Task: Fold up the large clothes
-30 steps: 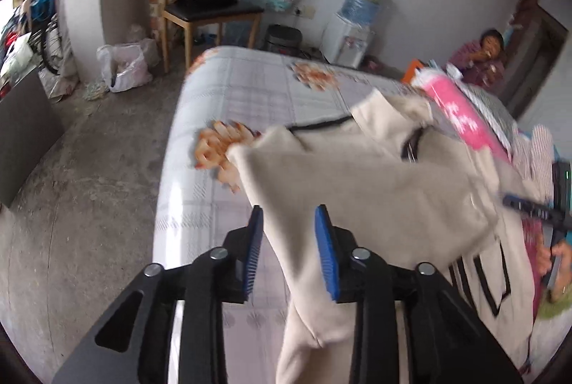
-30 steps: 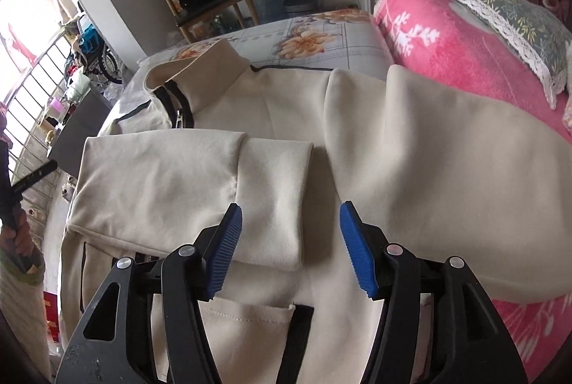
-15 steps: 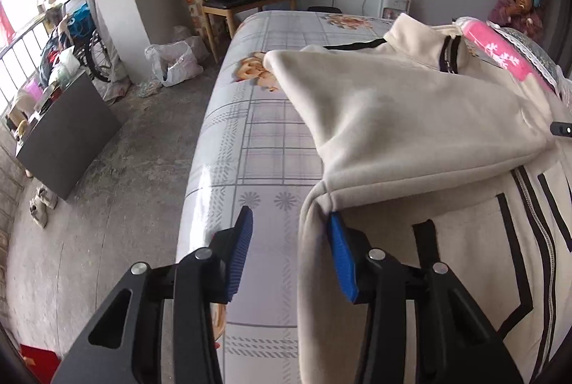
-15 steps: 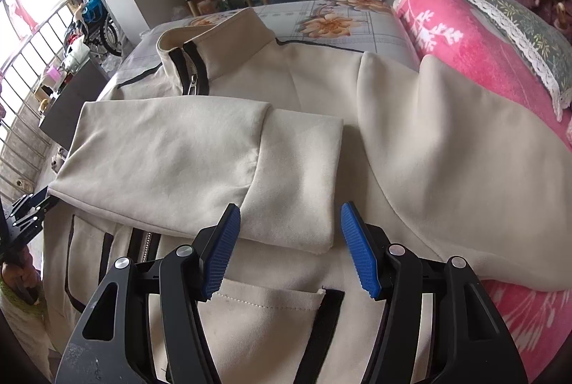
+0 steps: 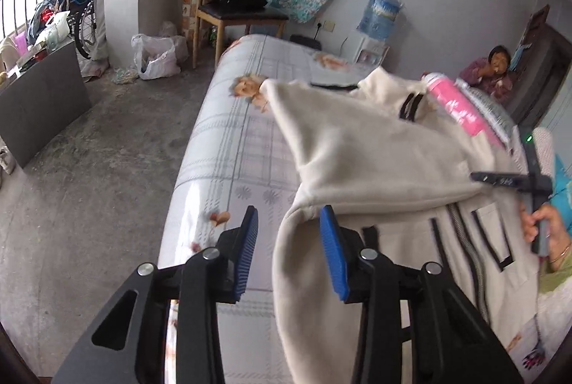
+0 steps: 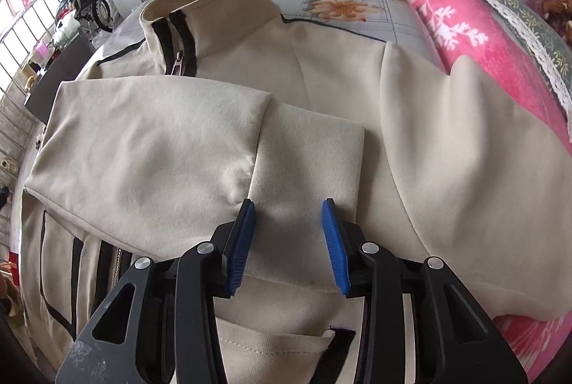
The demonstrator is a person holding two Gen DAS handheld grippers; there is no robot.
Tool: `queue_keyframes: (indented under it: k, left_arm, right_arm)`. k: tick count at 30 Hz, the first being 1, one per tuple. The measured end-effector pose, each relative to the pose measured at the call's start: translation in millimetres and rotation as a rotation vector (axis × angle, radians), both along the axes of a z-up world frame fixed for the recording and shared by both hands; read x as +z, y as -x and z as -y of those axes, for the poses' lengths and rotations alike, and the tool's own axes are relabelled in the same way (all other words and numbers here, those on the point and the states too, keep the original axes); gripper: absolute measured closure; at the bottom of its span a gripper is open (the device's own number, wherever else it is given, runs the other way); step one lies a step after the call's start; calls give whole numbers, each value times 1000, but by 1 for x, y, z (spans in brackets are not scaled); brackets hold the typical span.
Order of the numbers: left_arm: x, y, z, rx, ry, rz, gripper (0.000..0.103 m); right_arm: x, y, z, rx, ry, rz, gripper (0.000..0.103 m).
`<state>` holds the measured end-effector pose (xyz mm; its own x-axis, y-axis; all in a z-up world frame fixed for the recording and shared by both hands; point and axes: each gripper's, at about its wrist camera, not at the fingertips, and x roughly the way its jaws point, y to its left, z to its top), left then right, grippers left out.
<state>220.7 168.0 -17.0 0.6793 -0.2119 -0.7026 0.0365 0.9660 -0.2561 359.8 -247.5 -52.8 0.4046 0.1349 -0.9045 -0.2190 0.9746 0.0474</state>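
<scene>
A cream zip jacket with black trim (image 6: pixel 321 76) lies spread on the bed, collar at the far end. One sleeve (image 6: pixel 161 151) is folded across its chest, and its cuff (image 6: pixel 307 169) lies between the fingers of my open right gripper (image 6: pixel 287 237), just above it. The other sleeve (image 6: pixel 464 169) lies along the right side. In the left wrist view the jacket (image 5: pixel 375 151) fills the right half. My left gripper (image 5: pixel 287 255) is open at the jacket's left side edge (image 5: pixel 289 276), with the fabric edge between its fingers. The right gripper's body (image 5: pixel 532 176) shows at far right.
The bed (image 5: pixel 221 141) has a checked floral sheet; its left edge drops to a concrete floor (image 5: pixel 89 187). A pink rolled blanket (image 6: pixel 482 44) lies along the jacket's right side. A wooden chair (image 5: pixel 236 8), a water dispenser (image 5: pixel 375 23) and a seated person (image 5: pixel 493 69) are beyond the bed.
My left gripper has tilted and shifted along the jacket's left edge. My right gripper has moved forward over the folded sleeve's cuff and its jaws have narrowed somewhat.
</scene>
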Motion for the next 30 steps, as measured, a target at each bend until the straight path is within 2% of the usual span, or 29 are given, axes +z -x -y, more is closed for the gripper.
queue_keyframes:
  k: [3,5,9,10,13,15,18,20,22,23,24,25,26,28,30]
  left_arm:
    - [10,-30,13,-52,84,6,80]
    - [1,-56,26,-83,112,-30,82]
    - [-54,-84,41,-73,108,-250,86]
    - [-52,-77,38,-68,123,-212,86]
    - [-43,-66,30,-64,137,-229,86]
    - [-28,-65,29,-71,102,-195,85]
    - [-12,-86,33,-81,69,-168,85]
    - [-10,-109,39,-80,70,-172,81]
    - [-25,-137,43,-20,5,-196,63]
    - [-36,-148,43,25,-40,-230,61]
    - [-43,-152,42,41,-50,-226,60]
    - [-41,-152,45,49,-75,-184,57]
    - [-43,-155,45,47,-98,-204,57]
    - [-34,-149,46,64,-92,-210,56]
    - [-20,-136,48,58,-57,-185,53]
  right_arm:
    - [8,-1,-2,-19,2,10,67]
    - [12,-1,-8,-13,2,32,67]
    - [5,6,-15,32,26,26,67]
    - [2,8,-14,45,23,23,66]
    - [6,10,-3,48,-16,-16,64]
    - [14,7,2,33,-57,-37,63]
    - [33,-2,-4,41,-96,22,57]
    - [37,-11,-12,44,-114,52,51]
    - [29,-21,-19,63,-154,42,50]
    - [21,-24,-22,62,-137,31,49]
    - [10,-30,-24,57,-100,10,49]
    - [-1,-34,-23,49,-68,-8,49]
    - [1,-31,-23,58,-67,35,48]
    - [4,-29,-20,43,-49,2,48]
    - [16,-20,-13,24,-99,7,46]
